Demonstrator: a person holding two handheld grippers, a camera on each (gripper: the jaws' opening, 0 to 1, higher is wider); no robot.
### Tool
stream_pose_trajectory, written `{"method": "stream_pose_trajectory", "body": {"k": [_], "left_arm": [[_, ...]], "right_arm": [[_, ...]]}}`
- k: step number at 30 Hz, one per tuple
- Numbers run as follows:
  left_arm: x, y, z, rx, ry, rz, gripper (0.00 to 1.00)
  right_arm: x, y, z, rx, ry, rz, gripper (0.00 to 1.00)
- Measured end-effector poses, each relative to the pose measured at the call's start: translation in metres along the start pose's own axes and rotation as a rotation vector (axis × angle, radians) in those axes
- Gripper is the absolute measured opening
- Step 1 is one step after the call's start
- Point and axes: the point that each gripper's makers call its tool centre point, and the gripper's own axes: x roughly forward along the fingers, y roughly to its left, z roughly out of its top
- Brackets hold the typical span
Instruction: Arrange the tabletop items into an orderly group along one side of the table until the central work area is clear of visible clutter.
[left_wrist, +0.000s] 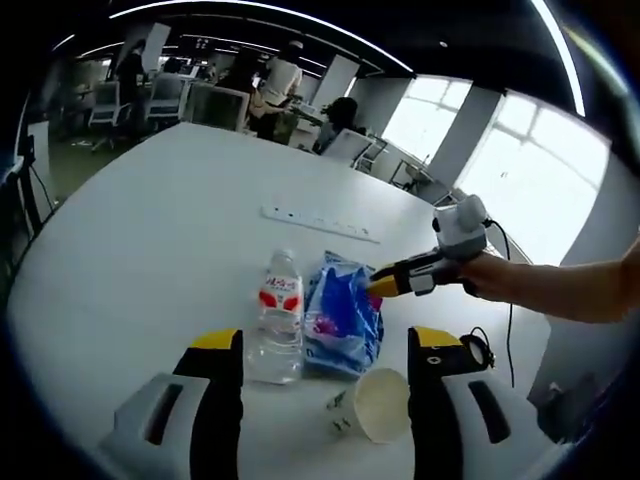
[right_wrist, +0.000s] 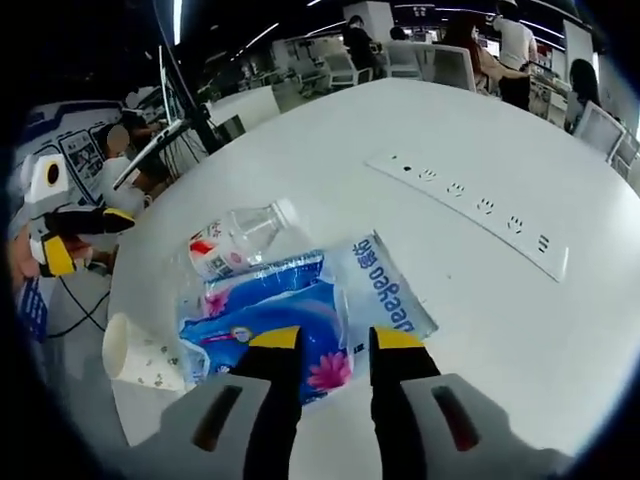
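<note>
Where it lay mid-table between the clear bottle (right_wrist: 240, 238) and the power strip (right_wrist: 478, 208), the blue tissue pack (right_wrist: 300, 315) looked soft, light, slippery; best pinched at an edge. Right gripper (right_wrist: 335, 345) poised over it, jaws parted; left gripper (left_wrist: 325, 345) spread wide.

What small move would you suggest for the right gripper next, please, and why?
Probably close the right gripper on the blue tissue pack: its open jaws already sit over the pack's near edge, beside the bottle and tipped paper cup.
</note>
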Motion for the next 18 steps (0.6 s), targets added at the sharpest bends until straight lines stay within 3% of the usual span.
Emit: {"method": "stream_pose_trajectory", "body": {"k": [11, 18], "left_arm": [[0.0006, 0.0028, -0.0055, -0.011, 0.006, 0.009, 0.67], [0.0014, 0.0038, -0.0083, -0.010, 0.012, 0.010, 0.66]], "right_arm": [[0.0094, -0.0035, -0.0043, -0.035, 0.023, 0.019, 0.04], [0.0079, -0.0045, -0.0060, -0.048, 0.027, 0.021, 0.00]]}}
